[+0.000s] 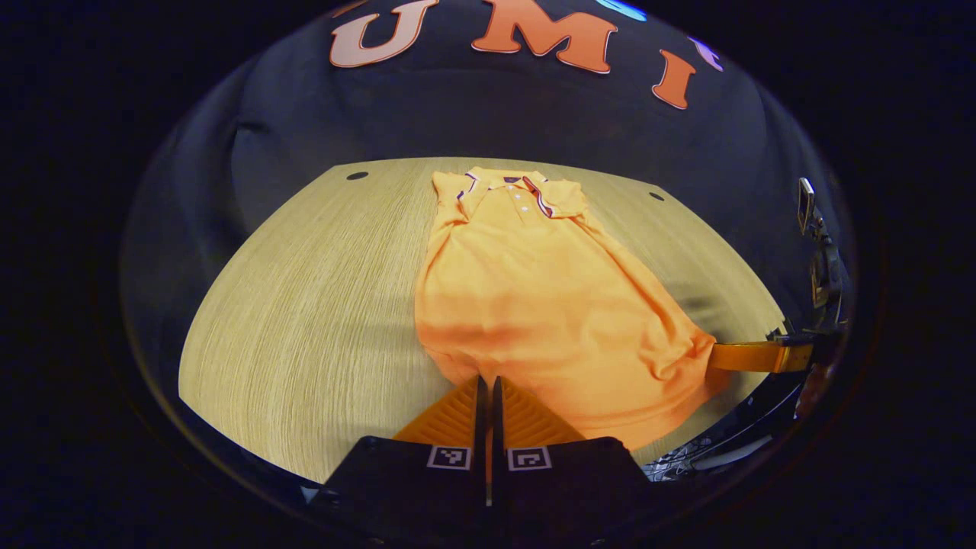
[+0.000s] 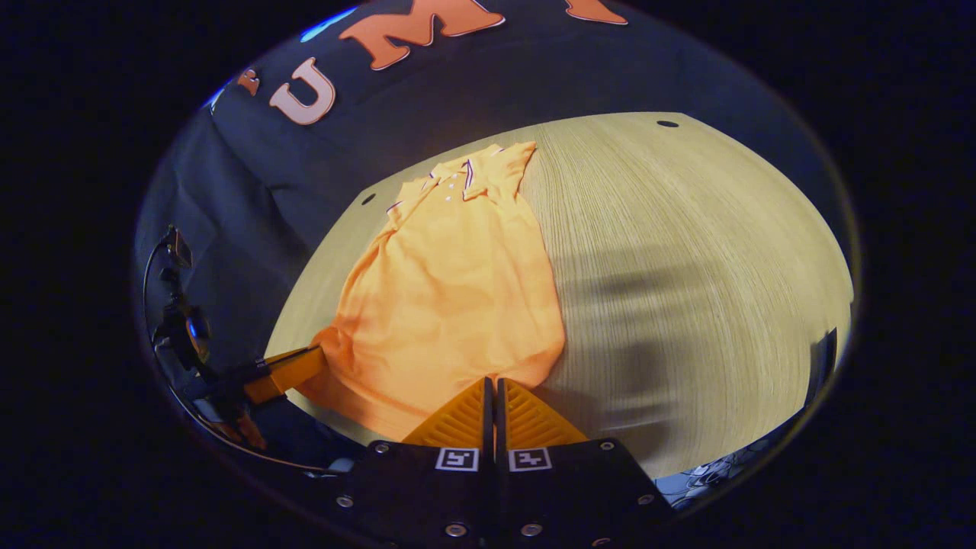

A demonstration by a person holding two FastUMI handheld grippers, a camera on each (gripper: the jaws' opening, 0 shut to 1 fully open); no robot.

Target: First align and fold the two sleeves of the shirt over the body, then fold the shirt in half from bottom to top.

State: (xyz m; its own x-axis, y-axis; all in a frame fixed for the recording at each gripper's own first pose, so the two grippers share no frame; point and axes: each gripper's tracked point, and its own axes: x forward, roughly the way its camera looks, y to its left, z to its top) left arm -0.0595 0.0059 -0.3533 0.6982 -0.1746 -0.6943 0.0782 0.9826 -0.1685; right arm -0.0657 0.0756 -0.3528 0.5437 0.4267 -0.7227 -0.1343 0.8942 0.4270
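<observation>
An orange polo shirt (image 1: 534, 290) lies flat on the wooden table (image 1: 305, 305), collar (image 1: 507, 191) at the far end and sleeves tucked in over the body. My left gripper (image 1: 488, 381) is shut, its tips pinching the near hem at one bottom corner. The right gripper (image 1: 717, 356) shows farther off, gripping the other bottom corner, where the cloth bunches. In the right gripper view the shirt (image 2: 450, 305) runs away toward the wall. My right gripper (image 2: 492, 381) is shut on its near hem, and the left gripper (image 2: 316, 354) holds the far corner.
The pale wood table (image 2: 686, 267) stretches wide beside the shirt, with small dark holes (image 1: 357, 175) (image 2: 667, 123) near its back corners. The black cloth wall stands right behind the collar end. The table's near edge runs just under both grippers.
</observation>
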